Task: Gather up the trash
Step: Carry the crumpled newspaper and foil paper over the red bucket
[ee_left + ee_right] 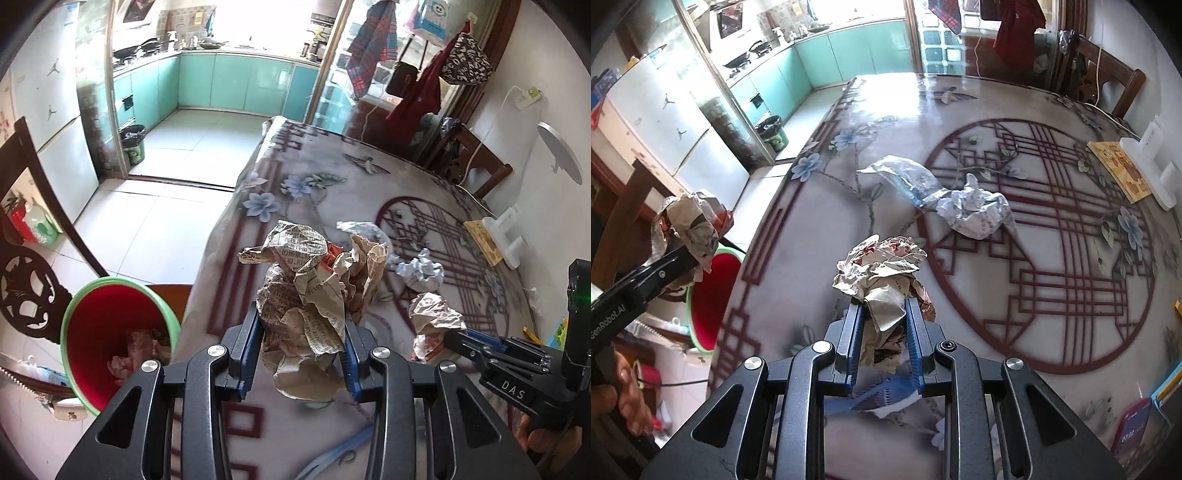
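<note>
At the centre of the left wrist view, a crumpled newspaper wad [308, 314] stands tall, long axis vertical, clamped in the left gripper [303, 354] above the table's [295, 166] left edge. Lower left, a red bin [118, 332] sits open. The right gripper [882, 339], marked "DAS", is clamped on a smaller wad [882, 273]. A white wad [975, 214] and clear wrapper [905, 177] lie mid-table.

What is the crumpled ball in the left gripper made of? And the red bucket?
The crumpled ball in the left gripper looks like brownish newsprint paper: matte, creased, with printed characters. The red bucket seems to be plastic: smooth, glossy red inside, with a green rim, though metal cannot be ruled out.
</note>
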Tool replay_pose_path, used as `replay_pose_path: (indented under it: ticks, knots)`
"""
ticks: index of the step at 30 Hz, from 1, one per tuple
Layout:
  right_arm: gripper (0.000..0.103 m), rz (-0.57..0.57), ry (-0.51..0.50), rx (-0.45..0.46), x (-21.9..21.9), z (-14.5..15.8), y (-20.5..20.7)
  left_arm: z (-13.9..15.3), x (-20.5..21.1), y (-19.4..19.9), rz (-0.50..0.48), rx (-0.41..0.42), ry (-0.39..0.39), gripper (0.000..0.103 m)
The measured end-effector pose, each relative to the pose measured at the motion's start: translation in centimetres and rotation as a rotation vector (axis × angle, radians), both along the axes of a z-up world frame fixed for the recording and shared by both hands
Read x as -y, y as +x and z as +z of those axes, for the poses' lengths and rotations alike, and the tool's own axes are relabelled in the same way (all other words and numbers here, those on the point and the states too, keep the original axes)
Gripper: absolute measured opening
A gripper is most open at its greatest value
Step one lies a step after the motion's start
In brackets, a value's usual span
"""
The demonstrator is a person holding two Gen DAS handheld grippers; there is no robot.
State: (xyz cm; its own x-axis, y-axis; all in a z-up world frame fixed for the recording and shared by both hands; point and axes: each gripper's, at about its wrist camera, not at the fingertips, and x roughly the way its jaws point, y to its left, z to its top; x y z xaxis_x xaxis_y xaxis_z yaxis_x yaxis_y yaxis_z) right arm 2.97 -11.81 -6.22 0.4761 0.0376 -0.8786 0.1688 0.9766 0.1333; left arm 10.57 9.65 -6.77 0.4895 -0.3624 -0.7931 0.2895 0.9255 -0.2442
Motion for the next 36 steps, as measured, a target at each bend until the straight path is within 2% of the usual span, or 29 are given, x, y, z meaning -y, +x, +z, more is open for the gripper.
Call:
replay_pose_path:
  ticks: [21, 36]
  knots:
    - [0.021, 0.058, -0.008, 0.008, -3.0, 0.3, 0.6, -0.6, -4.0, -0.6, 0.074, -0.009, 0.011, 0.036]
    - [0.021, 0.111, -0.004, 0.019, -6.4, 0.6, 1.4, -1.8, -8.9, -0.8, 0.167, -0.026, 0.005, 0.036]
